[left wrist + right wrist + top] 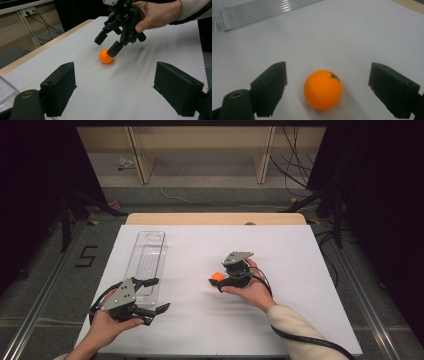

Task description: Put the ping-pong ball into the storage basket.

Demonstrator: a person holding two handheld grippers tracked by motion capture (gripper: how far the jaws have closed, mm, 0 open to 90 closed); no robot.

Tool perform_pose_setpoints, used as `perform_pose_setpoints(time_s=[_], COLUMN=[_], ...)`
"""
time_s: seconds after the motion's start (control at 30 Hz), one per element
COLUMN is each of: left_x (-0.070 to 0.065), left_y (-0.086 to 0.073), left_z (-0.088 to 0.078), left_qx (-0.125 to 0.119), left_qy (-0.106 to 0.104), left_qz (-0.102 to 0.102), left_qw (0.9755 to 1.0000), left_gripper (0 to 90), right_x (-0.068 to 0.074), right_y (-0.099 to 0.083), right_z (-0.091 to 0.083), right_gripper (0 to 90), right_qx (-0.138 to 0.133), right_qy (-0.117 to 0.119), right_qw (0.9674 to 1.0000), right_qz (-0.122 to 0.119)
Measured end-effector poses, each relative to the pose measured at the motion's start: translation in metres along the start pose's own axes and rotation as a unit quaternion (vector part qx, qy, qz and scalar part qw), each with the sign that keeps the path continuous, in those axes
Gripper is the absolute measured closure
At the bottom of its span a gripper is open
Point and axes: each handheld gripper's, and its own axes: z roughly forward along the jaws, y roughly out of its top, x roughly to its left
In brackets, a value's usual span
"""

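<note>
Left gripper: the left gripper (152,312) sits at the near left of the table (280,330), held in the person's left hand (107,330). Its jaws stand spread wide with nothing between them, and it plays no part in the work so far.

Right gripper: the right gripper (216,282) hovers near the middle of the table, held in the right hand (252,290) and tilted down toward the ball. In the left gripper view it (107,46) shows its jaws apart, one tip just at the ball's upper edge; whether it touches cannot be told.

Ball: the orange ball (323,89) rests on the white table surface, between the two spread jaws in the right gripper view, with a gap on each side. It is not yet gripped. A small dark mark sits on its top.

Tray: the clear ribbed tray (146,262) lies lengthwise on the left part of the table, beyond the left gripper and well apart from the ball. It looks empty.

Done: judging from the pictures, the approach is made; the right gripper is lined up around the ball.

Left to do: closing on the ball, lifting it, and, probably, carrying it across to the tray. The work looks to be at an early stage.

Risk: the ball is round and light, so an off-centre squeeze may send it rolling away.
</note>
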Motion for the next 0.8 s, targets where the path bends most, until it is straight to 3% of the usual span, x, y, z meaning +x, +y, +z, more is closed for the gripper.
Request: perform_pose_setpoints(time_s=[0.8], left_x=[0.0], left_y=[0.0], left_z=[0.0], left_qx=[-0.001], left_qy=[0.0], left_qz=[0.0], left_qw=[1.0], left_gripper=[17.3], right_x=[0.002], right_y=[-0.006], right_z=[0.018], right_gripper=[22.2], right_qx=[0.027], right_qy=[0.013], right_qw=[0.9995], right_qz=[-0.001])
